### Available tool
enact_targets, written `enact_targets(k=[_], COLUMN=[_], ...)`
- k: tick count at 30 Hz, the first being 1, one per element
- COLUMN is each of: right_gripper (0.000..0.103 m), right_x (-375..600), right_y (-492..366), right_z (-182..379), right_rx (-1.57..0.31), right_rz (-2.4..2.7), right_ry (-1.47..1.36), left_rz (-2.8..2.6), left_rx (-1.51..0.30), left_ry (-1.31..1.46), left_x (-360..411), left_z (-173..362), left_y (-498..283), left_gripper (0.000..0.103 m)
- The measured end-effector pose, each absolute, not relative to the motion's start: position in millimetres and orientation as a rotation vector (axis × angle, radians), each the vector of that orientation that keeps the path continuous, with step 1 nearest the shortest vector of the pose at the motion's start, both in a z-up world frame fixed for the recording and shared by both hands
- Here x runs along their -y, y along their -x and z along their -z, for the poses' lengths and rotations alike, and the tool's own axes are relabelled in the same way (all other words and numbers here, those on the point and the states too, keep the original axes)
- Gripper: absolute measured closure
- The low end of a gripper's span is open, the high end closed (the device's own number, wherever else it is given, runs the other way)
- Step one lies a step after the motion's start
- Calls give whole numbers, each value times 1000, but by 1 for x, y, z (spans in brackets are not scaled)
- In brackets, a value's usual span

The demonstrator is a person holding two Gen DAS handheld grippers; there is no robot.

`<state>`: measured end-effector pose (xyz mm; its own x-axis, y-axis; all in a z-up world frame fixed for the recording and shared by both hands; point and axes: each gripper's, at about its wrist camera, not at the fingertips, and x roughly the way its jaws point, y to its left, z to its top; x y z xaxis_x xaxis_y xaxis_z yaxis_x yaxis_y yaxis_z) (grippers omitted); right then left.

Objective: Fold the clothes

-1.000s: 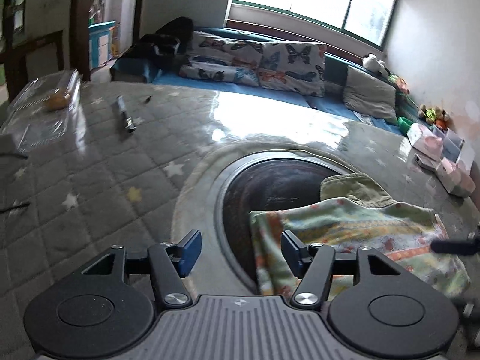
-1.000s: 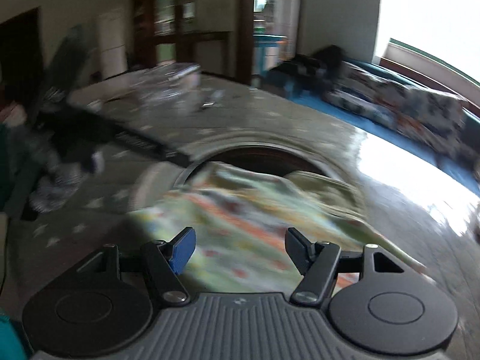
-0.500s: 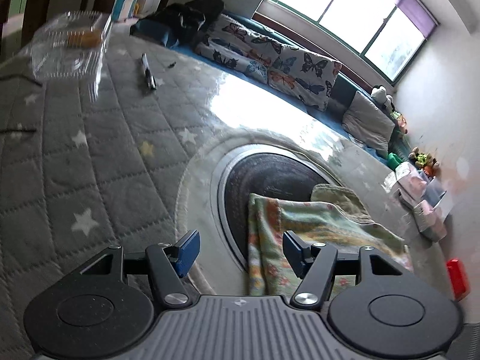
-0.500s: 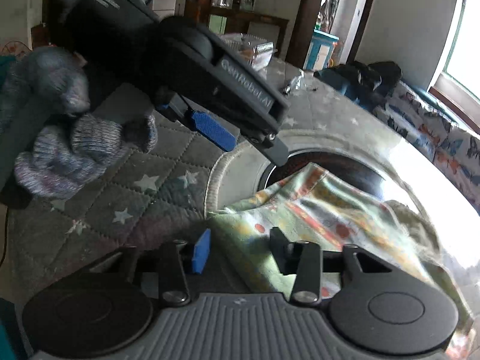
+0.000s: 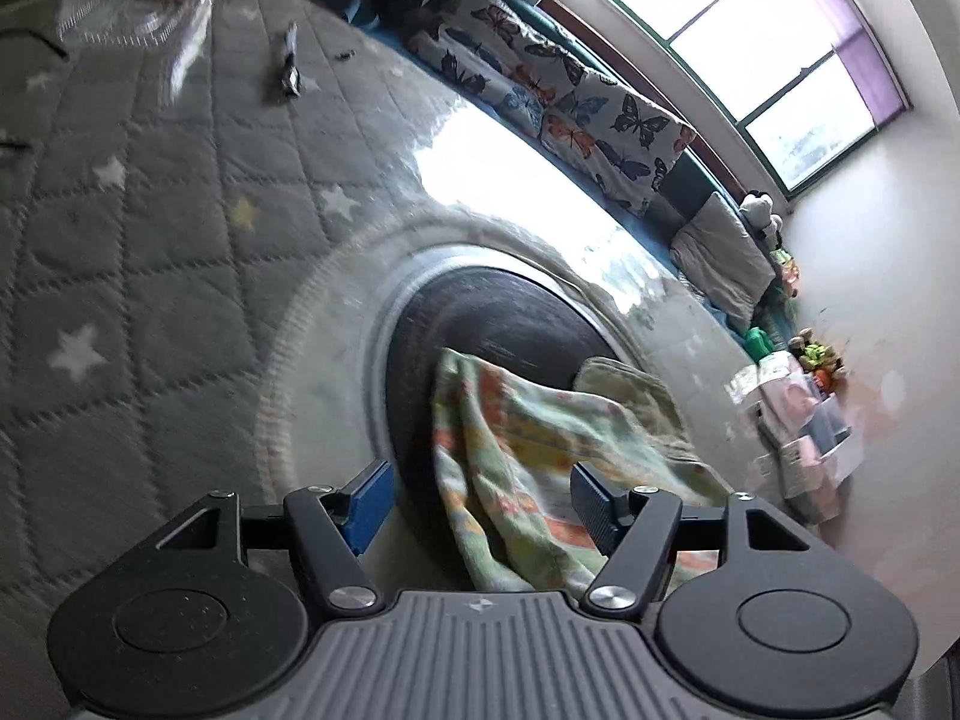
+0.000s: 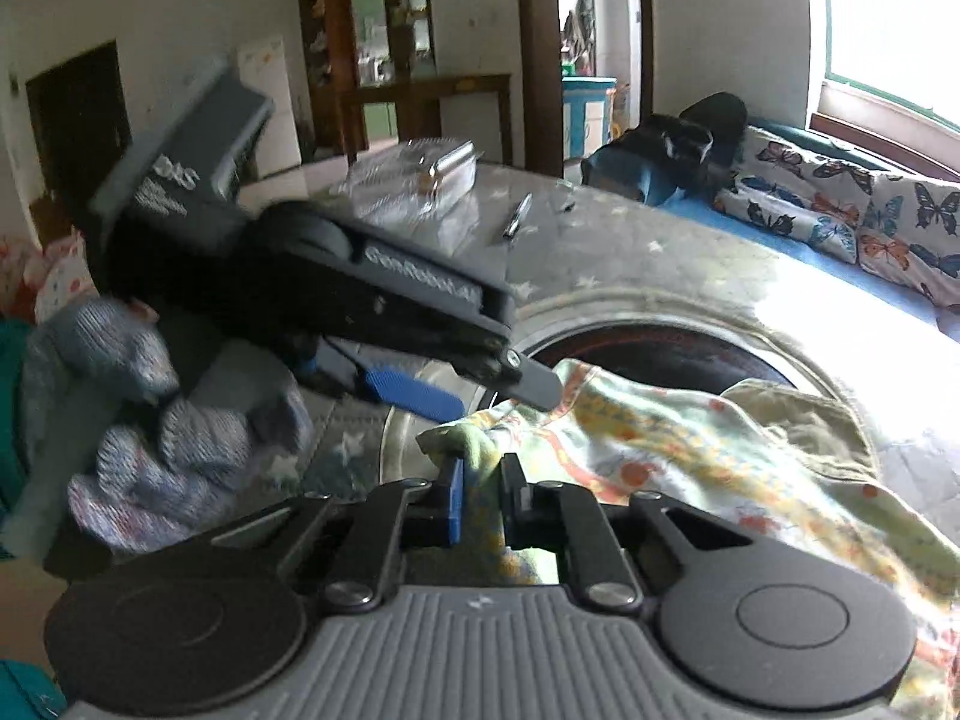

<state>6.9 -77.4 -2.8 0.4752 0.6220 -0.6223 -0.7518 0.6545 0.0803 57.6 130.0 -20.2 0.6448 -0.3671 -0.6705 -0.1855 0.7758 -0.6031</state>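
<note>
A light green patterned garment [image 5: 528, 456] with orange prints lies crumpled over the dark round inset [image 5: 498, 324] of the table. My left gripper [image 5: 480, 498] is open just above its near edge, the cloth lying between and under the fingers. In the right wrist view, my right gripper [image 6: 480, 492] is shut on a corner of the same garment [image 6: 660, 450] and lifts it slightly. The left gripper [image 6: 456, 390] also shows there, hovering open above that corner, held by a gloved hand [image 6: 162, 426].
The table is covered by a grey quilted star-print mat [image 5: 120, 252]. A clear plastic box [image 5: 138, 0] and a small dark tool [image 5: 291, 69] lie at its far side. A butterfly-print sofa [image 5: 570, 108] stands behind; boxes and toys [image 5: 804, 420] sit at the right.
My right gripper has closed on the garment's corner. My left gripper has moved in closer over the garment's near edge and stays open.
</note>
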Motion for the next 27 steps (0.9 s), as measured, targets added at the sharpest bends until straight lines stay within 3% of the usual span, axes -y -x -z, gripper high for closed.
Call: enact_targets(k=[3,6,8,11,18,27], right_gripper=[92,93,92,92,77,66], right_x=[84,89,92,94,125,219], right_y=[-5,-2,1,0,-8,-50], right_z=[-2,-2,-2,-2,-1,15], right_rx=[-653,-652,-651,-655,-662,-686], right_rz=[-846,-852,-855,-862,-785,-415], right_ry=[187,174,168,169,93,40], left_rz=[124,136,140,145,149,131], left_rx=[-899,-909,-909,-910,-910,-922], left_ry=[749,787,789,792,775,734], left_x=[-124,-120,-118,-116,-110,-108], left_z=[23,26,28,30,33,36], left_y=[-63,-66,-67,-67,-69,-69], left_gripper=[37,54,73,90,93,93])
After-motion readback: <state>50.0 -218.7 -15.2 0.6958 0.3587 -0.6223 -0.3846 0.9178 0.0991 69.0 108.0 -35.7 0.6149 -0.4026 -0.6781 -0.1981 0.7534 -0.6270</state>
